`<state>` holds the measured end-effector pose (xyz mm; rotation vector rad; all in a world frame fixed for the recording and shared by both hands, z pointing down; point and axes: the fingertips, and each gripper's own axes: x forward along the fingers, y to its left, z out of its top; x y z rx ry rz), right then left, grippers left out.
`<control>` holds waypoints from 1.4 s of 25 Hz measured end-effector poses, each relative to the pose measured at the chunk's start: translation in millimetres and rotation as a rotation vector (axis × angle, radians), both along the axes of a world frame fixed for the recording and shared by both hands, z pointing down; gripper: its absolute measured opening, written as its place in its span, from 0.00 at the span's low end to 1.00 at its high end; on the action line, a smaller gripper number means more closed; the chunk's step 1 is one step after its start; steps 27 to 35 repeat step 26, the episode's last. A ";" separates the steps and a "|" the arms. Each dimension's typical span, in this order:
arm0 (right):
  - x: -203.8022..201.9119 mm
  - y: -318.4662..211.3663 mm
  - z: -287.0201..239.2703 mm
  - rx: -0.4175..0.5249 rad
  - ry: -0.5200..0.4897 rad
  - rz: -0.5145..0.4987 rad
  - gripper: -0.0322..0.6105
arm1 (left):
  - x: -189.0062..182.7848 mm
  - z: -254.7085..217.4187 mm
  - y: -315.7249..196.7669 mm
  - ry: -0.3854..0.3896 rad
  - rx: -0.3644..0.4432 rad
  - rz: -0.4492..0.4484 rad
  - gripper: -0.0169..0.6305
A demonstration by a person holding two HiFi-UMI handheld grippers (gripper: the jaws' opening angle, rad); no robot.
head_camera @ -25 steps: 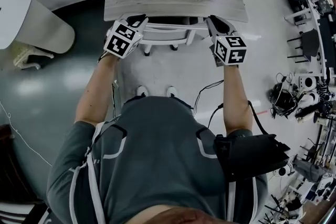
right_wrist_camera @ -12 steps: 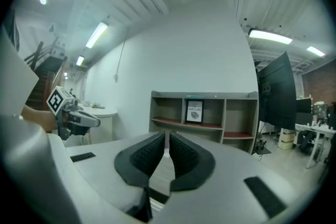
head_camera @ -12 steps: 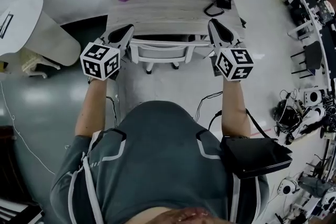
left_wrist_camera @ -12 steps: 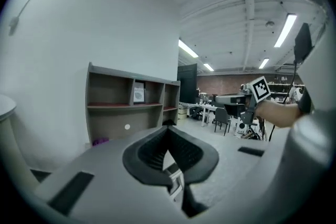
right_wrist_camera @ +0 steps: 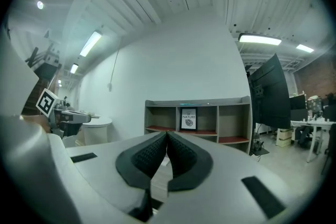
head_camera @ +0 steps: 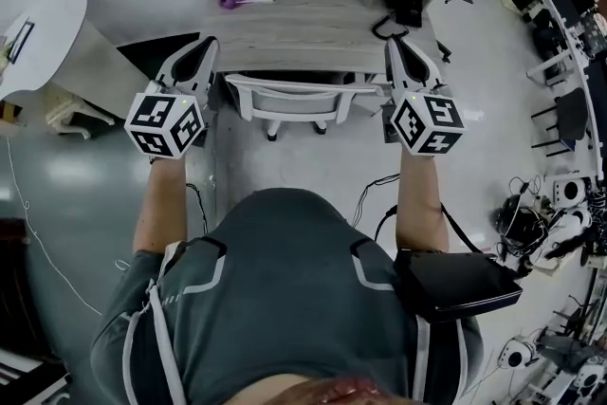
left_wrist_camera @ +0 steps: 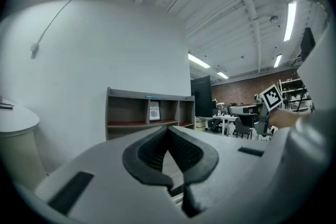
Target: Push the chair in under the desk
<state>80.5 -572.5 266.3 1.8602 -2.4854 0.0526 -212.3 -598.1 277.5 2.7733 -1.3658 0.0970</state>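
Seen from above, a white chair [head_camera: 294, 100] sits tucked under the wooden table [head_camera: 294, 28], only its back showing. The left tool [head_camera: 204, 48] and right tool [head_camera: 398, 46] hover either side of it, each with jaws pressed together, holding nothing.

Dim, greyish pictures; ceiling strip lights [right_wrist_camera: 261, 39] glare, fisheye edges bend, perhaps slightly soft.
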 end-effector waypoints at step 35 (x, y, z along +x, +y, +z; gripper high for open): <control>6.9 -5.9 -5.2 -0.027 0.045 -0.012 0.10 | 29.3 -16.6 -0.7 -0.021 -0.001 0.033 0.04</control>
